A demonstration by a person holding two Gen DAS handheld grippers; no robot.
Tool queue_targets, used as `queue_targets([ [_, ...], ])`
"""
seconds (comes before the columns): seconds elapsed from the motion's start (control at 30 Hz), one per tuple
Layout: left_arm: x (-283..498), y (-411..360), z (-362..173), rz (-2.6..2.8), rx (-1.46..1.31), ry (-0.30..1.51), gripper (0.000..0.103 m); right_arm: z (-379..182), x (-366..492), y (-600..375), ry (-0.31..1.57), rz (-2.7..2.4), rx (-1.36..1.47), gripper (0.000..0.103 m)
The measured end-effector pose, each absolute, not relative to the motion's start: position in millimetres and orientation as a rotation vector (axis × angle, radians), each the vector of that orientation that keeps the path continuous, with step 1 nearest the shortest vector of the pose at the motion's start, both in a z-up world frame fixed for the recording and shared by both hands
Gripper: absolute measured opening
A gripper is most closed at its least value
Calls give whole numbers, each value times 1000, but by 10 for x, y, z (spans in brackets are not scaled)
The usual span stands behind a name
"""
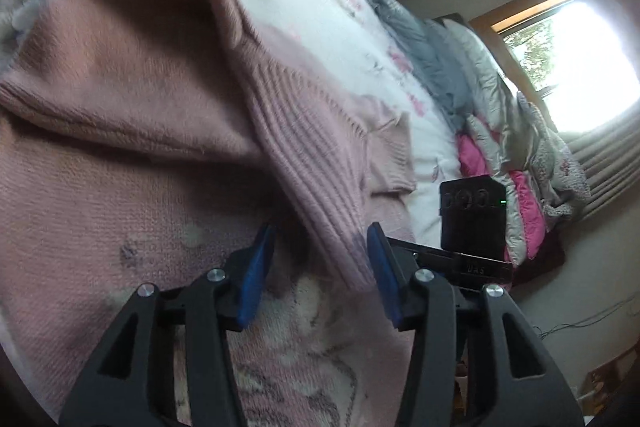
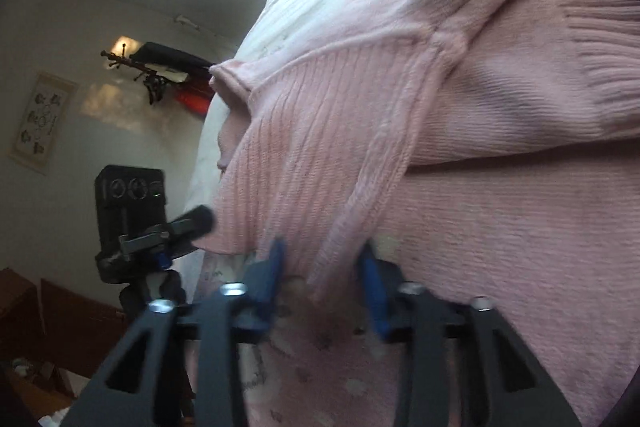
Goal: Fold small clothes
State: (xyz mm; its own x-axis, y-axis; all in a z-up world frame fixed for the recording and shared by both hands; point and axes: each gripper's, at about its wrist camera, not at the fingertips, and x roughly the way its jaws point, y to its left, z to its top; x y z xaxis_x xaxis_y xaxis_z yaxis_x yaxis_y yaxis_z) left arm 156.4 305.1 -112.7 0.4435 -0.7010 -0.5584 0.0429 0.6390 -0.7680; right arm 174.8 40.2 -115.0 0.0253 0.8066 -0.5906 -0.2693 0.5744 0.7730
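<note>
Mid-fold on the pink sweater [image 1: 132, 75] filling frame centre on the white bedspread [image 1: 320, 11]: my left gripper [image 1: 320, 267] and right gripper [image 2: 323, 273] both sit spread around its ribbed hem, unclenched, so next I'd pinch and lift.

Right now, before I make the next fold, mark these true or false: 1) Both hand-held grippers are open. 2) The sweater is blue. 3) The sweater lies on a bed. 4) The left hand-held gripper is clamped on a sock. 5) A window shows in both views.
1) True: the left hand-held gripper and right hand-held gripper both stand with jaws apart, a ribbed fold of the sweater between the fingers.
2) False: it is pink.
3) True: it lies on the white bed cover.
4) False: it is open, and no sock shows.
5) True: a bright window appears in each.
</note>
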Motion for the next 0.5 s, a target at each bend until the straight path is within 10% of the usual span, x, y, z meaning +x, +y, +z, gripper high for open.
queue_targets([
  [0.07,1558,3050,-1151,-555,-818,1003,10,-1050,1749,415,1273,872,483,13],
  [0.5,1319,2846,-915,-416,-412,962,9,-541,1554,196,1180,746,240,11],
])
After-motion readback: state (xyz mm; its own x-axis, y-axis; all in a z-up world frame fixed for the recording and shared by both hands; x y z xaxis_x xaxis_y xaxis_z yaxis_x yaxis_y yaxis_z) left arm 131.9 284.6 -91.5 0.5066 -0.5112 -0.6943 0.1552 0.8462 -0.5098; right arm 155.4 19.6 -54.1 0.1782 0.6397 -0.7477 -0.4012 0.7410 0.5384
